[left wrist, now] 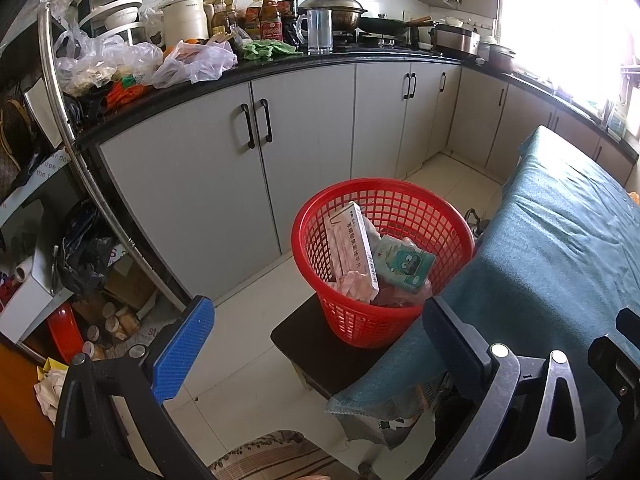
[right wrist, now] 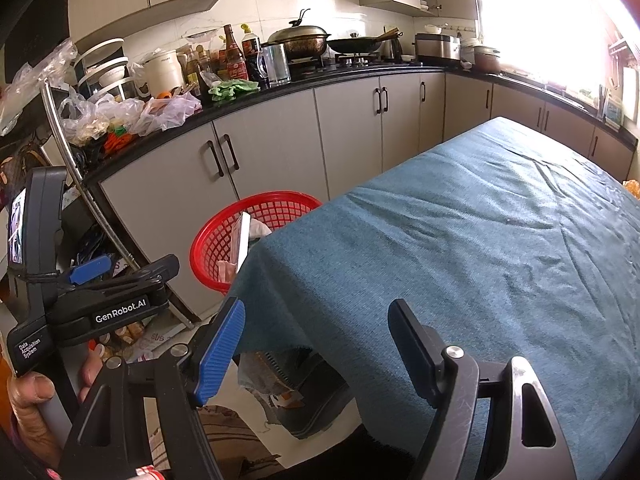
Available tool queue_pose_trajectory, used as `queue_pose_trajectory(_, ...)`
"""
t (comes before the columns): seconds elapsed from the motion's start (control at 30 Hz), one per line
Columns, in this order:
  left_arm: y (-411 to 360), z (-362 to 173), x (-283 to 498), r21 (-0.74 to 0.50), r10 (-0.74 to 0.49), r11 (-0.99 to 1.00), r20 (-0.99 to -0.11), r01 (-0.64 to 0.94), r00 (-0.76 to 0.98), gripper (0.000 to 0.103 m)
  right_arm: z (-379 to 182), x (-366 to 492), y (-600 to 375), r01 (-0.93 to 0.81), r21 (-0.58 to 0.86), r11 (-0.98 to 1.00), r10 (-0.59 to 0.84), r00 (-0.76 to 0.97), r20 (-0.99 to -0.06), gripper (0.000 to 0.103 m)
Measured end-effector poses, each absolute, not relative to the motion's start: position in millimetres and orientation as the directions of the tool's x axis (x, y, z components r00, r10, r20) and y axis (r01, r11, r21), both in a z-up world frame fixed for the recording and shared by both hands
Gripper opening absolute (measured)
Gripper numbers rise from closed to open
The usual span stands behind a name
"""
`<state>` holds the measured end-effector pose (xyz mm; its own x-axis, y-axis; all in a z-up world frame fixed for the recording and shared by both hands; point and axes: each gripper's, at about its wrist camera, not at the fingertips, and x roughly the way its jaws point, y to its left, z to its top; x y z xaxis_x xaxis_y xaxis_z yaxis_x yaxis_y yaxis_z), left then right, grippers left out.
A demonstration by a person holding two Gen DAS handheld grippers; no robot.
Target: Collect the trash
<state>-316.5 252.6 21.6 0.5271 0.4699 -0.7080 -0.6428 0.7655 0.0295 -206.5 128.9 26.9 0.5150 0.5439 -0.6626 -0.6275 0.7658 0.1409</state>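
Observation:
A red mesh basket (left wrist: pixel 420 216) stands on a dark stool (left wrist: pixel 312 344) beside the table. In it lie a white medicine box (left wrist: pixel 354 246), a green cartoon-printed packet (left wrist: pixel 406 266) and crumpled wrappers. My left gripper (left wrist: pixel 316 344) is open and empty, held back from the basket. My right gripper (right wrist: pixel 316 344) is open and empty over the near edge of the teal tablecloth (right wrist: pixel 480 240). The right wrist view shows the basket (right wrist: pixel 212 240) partly hidden by the cloth, and the left gripper (right wrist: pixel 120 268) at the left.
Grey cabinets (left wrist: pixel 224 176) under a black counter (left wrist: pixel 280 68) crowded with plastic bags (left wrist: pixel 120 60), bottles (left wrist: pixel 270 12), a clear jug (left wrist: pixel 320 30) and pans. A steel rail (left wrist: pixel 68 120) and cluttered shelves with jars (left wrist: pixel 112 324) stand at left. White tile floor (left wrist: pixel 248 320) surrounds the stool.

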Motion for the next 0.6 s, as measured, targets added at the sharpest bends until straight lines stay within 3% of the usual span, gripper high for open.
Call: queue_pose_trajectory(0.6,262.2,37.0,-324.4,0.067,0.541,0.731,-0.664,-0.679,0.517,0.103,20.3,-207.7,136.5,-0.641,0.168,0.749,0.561,0.478,-0.676,0.078)
